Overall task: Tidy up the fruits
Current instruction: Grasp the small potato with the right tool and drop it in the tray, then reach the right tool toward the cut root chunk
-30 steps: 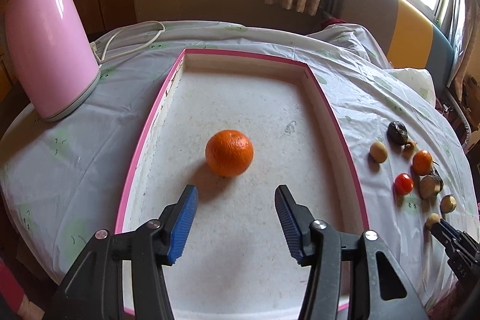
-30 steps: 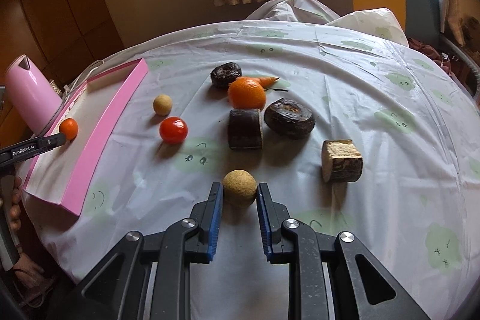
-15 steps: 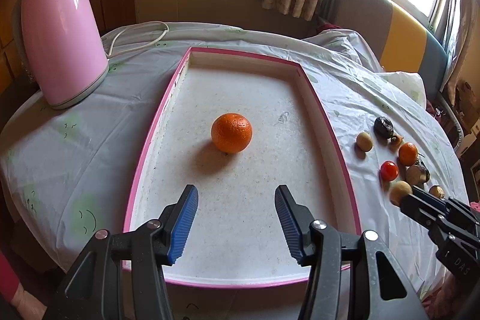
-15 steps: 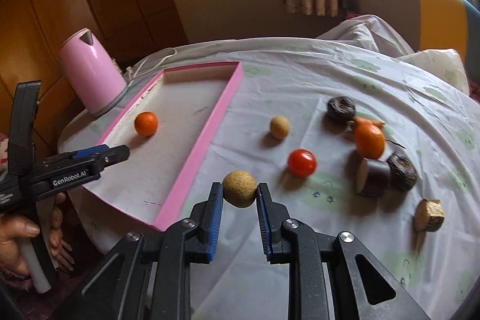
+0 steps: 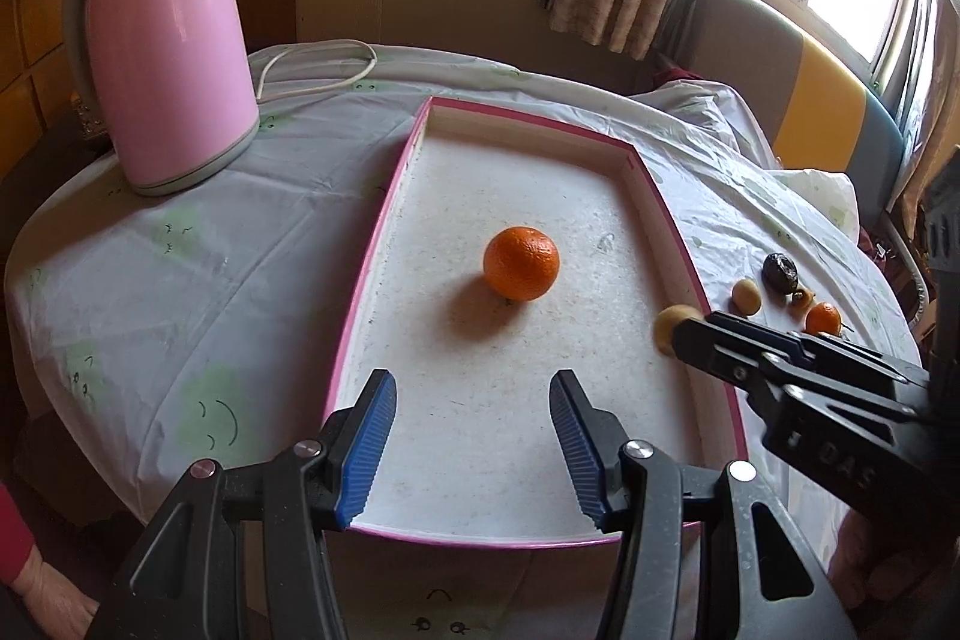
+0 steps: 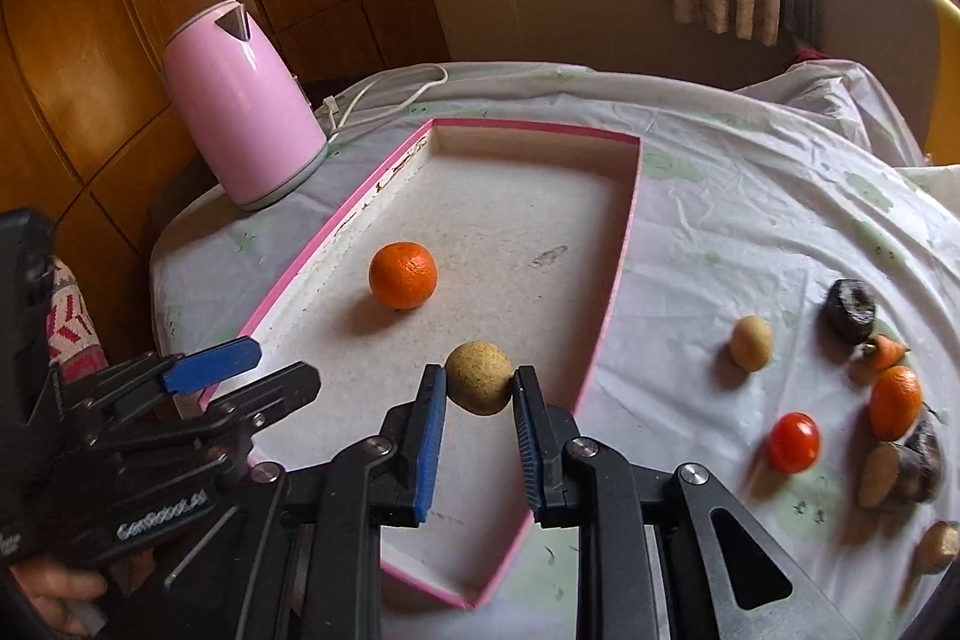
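Tan fruit (image 6: 480,377) now over tray (image 6: 624,244)

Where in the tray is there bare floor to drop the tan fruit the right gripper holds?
The pink-rimmed tray holds only the orange. Bare floor lies between it and the far wall, along the right wall, and below the tan fruit in the right gripper. The tablecloth right of the tray is crowded with produce.

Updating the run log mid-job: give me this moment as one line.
right gripper: shut on tan round fruit, over pink tray | left gripper: open, holds nothing | orange: in tray
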A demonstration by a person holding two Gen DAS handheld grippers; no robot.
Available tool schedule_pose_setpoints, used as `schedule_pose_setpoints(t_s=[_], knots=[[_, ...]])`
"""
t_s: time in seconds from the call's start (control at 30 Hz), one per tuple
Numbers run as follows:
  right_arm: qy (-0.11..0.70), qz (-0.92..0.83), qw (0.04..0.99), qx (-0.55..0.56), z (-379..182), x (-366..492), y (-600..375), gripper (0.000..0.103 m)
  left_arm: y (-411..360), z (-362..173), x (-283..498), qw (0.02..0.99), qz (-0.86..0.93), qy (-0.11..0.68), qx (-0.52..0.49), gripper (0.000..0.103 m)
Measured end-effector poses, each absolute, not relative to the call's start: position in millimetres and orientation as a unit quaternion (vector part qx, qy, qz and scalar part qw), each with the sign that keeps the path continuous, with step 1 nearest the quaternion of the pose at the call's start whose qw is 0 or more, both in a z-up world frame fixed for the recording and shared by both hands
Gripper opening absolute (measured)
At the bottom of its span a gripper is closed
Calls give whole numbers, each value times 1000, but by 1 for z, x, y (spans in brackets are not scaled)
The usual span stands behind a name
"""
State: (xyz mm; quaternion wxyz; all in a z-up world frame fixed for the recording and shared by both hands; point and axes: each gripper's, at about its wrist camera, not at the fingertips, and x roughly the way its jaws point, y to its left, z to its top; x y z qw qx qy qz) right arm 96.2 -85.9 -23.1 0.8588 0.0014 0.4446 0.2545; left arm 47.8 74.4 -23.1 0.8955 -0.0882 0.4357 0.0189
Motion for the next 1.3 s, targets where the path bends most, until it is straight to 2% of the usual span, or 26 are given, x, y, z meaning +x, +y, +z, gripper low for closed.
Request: schedule_pose_setpoints(t_s=[0.07,0.13,0.27,0.4,0.8,0.87,1.0,1.3], knots=[[448,252,858,10,-25,99,-83,25,77,-24,47,895,20,436,-93,54],[447,245,860,15,-25,98,-84,39,77,-25,47,894,21,438,-92,54],[437,233,869,10,-21,85,-90,39,73,-25,46,894,15,438,-91,54],[416,203,886,11,-10,72,-104,50,66,-22,45,896,6,434,-89,54],[405,111,907,28,-12,44,-162,51,43,-17,41,897,-18,435,-69,54],[411,96,906,37,-17,40,-175,52,39,-17,39,897,-25,437,-66,54],[419,57,905,48,-28,34,-200,60,27,-15,37,897,-40,437,-57,54],[423,-10,903,74,-36,29,-246,61,-6,-12,36,893,-86,439,-36,54]])
